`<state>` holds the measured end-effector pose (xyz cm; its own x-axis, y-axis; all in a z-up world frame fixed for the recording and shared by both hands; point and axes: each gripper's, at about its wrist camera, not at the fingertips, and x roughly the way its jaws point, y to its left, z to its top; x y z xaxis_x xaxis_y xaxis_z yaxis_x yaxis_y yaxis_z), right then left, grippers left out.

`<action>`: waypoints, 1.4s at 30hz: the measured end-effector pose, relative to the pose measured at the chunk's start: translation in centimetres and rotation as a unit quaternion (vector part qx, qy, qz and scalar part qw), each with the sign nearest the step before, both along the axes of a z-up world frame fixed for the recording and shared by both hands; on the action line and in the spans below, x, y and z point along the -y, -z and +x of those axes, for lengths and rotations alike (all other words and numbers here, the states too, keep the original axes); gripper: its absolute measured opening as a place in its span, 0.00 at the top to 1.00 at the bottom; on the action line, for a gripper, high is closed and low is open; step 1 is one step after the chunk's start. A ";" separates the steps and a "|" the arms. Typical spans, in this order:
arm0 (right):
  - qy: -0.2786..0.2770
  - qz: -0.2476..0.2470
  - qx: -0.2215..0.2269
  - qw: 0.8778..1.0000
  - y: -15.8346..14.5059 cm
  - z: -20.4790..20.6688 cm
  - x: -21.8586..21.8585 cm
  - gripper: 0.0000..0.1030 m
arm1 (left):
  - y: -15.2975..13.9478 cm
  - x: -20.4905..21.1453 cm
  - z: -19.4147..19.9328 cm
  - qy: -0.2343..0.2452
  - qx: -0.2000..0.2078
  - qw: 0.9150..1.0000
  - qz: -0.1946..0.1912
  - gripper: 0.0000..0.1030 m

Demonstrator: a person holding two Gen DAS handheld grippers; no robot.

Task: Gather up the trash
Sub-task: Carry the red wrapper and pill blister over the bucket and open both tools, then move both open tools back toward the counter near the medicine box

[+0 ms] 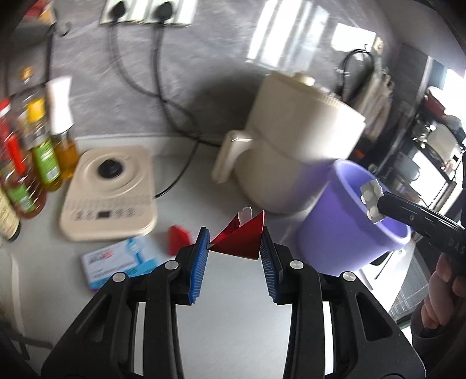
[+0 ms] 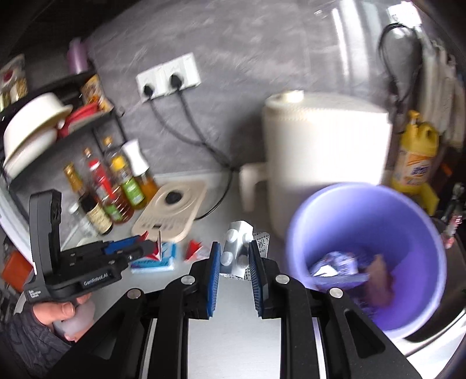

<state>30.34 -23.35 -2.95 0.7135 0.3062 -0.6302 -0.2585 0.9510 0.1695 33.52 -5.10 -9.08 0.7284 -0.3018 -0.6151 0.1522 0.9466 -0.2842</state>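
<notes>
My left gripper (image 1: 235, 236) is shut on a red foil wrapper (image 1: 241, 240) and holds it above the counter. My right gripper (image 2: 234, 253) is shut on a silver pill blister pack (image 2: 235, 247), which also shows in the left wrist view (image 1: 371, 201) over the rim of the purple bucket (image 1: 346, 230). The purple bucket (image 2: 407, 221) stands right of the right gripper with several scraps inside. A red wrapper scrap (image 1: 176, 237) (image 2: 192, 250) and a blue-white box (image 1: 116, 258) (image 2: 164, 258) lie on the counter.
A cream appliance (image 1: 291, 157) (image 2: 320, 151) stands behind the bucket. A cream base plate (image 1: 110, 189) and sauce bottles (image 1: 38, 151) stand at the left. Cords run to wall sockets (image 1: 145, 11). A dish rack (image 2: 38, 125) and yellow detergent bottle (image 2: 416, 157) are in the right wrist view.
</notes>
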 end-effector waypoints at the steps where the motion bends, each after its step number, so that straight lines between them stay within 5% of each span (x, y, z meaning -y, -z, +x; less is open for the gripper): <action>1: 0.010 -0.002 0.005 1.000 -0.5 0.0 0.9 0.81 | -0.4 0.6 0.2 0.006 0.004 1.000 -0.001 0.66; 12: 0.072 -0.013 0.038 0.997 -3.6 -0.4 7.7 0.79 | -3.3 6.9 2.2 0.075 0.039 0.996 -0.010 0.66; 13: 0.073 -0.017 0.042 0.996 -3.9 -0.4 8.2 0.69 | -3.4 7.5 2.3 0.081 0.041 0.996 -0.011 0.66; 14: 0.073 -0.018 0.042 0.996 -4.1 -0.2 9.0 0.40 | -3.6 7.9 2.4 0.085 0.042 0.995 -0.012 0.66; 15: 0.077 -0.013 0.045 0.996 -4.4 -0.1 9.7 0.29 | -3.7 8.3 2.4 0.089 0.044 0.995 -0.012 0.66; 22: 0.134 -0.010 0.063 0.989 -5.2 -2.0 13.8 0.30 | -5.0 11.1 2.5 0.114 0.061 0.992 0.009 0.66; 39: 0.210 0.007 0.037 0.977 -1.3 -7.0 20.6 0.21 | -6.6 20.2 4.4 0.202 0.058 0.977 0.020 0.65; 42: 0.213 0.012 0.039 0.976 -1.2 -7.1 21.4 0.21 | -6.6 22.0 4.2 0.215 0.067 0.974 0.035 0.28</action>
<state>23.27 -44.71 -1.76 0.8244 -0.0148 -0.5659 0.1466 0.9711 0.1882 37.73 -27.11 -2.44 0.6195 -0.5569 -0.5533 0.5692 0.8040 -0.1719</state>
